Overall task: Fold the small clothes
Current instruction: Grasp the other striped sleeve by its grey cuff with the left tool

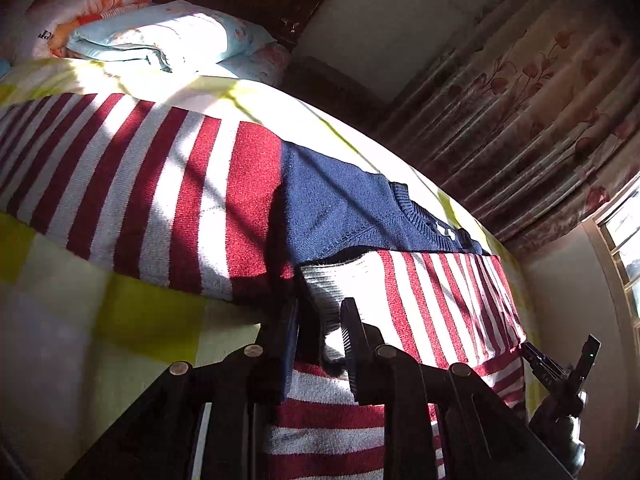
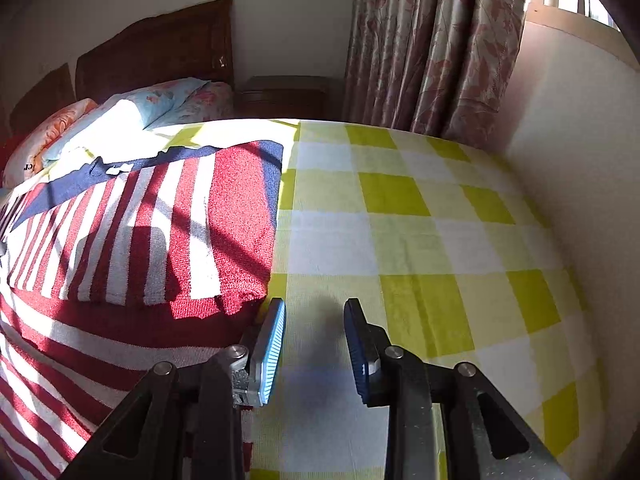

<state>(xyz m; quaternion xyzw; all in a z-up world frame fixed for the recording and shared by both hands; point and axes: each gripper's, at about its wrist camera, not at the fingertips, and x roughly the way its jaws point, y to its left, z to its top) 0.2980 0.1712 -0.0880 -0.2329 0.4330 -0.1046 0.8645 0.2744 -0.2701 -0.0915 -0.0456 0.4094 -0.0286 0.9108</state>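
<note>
The striped sweater (image 2: 132, 232) lies half-folded on the checked bedsheet (image 2: 400, 208). The left claw (image 1: 320, 332) pinches its sleeve cuff (image 1: 332, 292); the right claw (image 2: 314, 344) gapes empty just beside the fold. Lay the cuff flat across the body, edges aligned, before letting go.

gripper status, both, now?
Left gripper: shut on a fold of the red-and-white striped knit sweater.
Right gripper: open, empty, beside the sweater's edge.

sweater (image 1: 160, 184) hem beyond left frame edge
</note>
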